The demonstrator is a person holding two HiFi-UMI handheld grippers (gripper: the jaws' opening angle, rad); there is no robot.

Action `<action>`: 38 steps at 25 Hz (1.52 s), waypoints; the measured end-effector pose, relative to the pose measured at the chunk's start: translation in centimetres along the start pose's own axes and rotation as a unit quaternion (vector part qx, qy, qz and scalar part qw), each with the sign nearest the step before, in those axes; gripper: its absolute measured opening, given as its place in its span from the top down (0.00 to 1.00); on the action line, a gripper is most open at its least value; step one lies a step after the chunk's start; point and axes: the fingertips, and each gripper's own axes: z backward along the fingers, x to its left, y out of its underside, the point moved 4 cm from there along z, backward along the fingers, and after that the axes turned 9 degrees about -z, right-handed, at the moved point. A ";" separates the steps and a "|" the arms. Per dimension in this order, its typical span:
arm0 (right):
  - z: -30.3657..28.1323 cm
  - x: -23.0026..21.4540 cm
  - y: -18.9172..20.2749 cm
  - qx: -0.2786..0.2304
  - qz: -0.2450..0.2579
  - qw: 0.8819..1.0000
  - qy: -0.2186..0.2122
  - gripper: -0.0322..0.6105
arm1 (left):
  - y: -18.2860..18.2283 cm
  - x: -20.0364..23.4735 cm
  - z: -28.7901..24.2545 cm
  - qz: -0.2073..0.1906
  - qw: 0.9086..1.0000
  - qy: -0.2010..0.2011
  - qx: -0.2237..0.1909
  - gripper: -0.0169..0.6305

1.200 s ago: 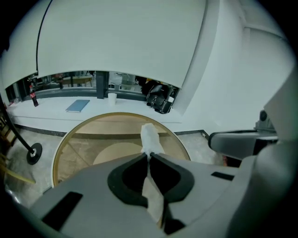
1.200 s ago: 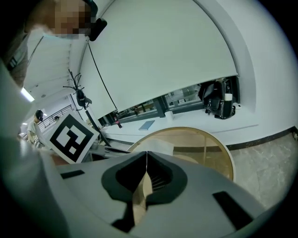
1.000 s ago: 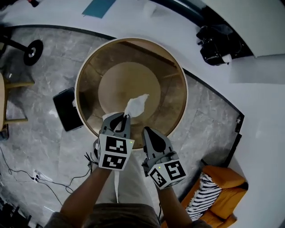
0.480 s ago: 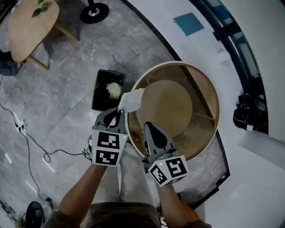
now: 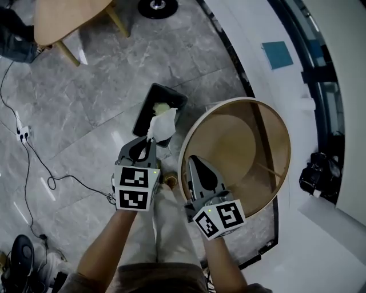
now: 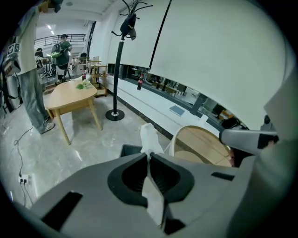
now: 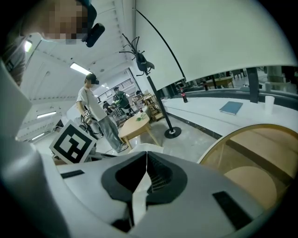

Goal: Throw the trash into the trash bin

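Observation:
My left gripper (image 5: 150, 139) is shut on a crumpled white tissue (image 5: 163, 123), which sticks out past its tips over the near end of the black trash bin (image 5: 150, 109) on the floor. Something pale yellow lies inside the bin. In the left gripper view the tissue (image 6: 150, 138) rises from the closed tips of the left gripper (image 6: 150, 155), with the bin's rim (image 6: 131, 149) just beyond. My right gripper (image 5: 192, 161) is shut, nothing showing past its tips, at the left rim of the round wooden table (image 5: 251, 123). The right gripper (image 7: 146, 153) shows closed jaws.
The round table (image 7: 253, 160) stands right of the bin. A light wooden table (image 5: 63, 17) and a coat stand's base (image 5: 157, 6) are at the far side. Cables (image 5: 34, 154) run over the grey floor at left. People stand beyond the light wooden table (image 6: 72, 95).
Both grippers have swung left, off the round table's top to its left rim. The tissue has travelled with the left gripper and now hangs over the bin instead of the table.

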 end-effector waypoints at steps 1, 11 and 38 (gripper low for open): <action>-0.4 -0.1 0.4 0.002 -0.001 1.000 -0.001 0.92 | 0.5 0.4 -0.6 0.003 1.000 -0.001 0.001 0.93; -4.8 -3.6 4.5 0.010 -0.031 0.999 0.015 0.92 | 5.7 2.7 -9.8 0.011 0.999 -0.008 0.034 0.93; -5.3 -7.5 4.5 0.011 -0.052 0.998 0.043 0.92 | 7.1 2.6 -14.5 0.006 0.995 -0.010 0.094 0.72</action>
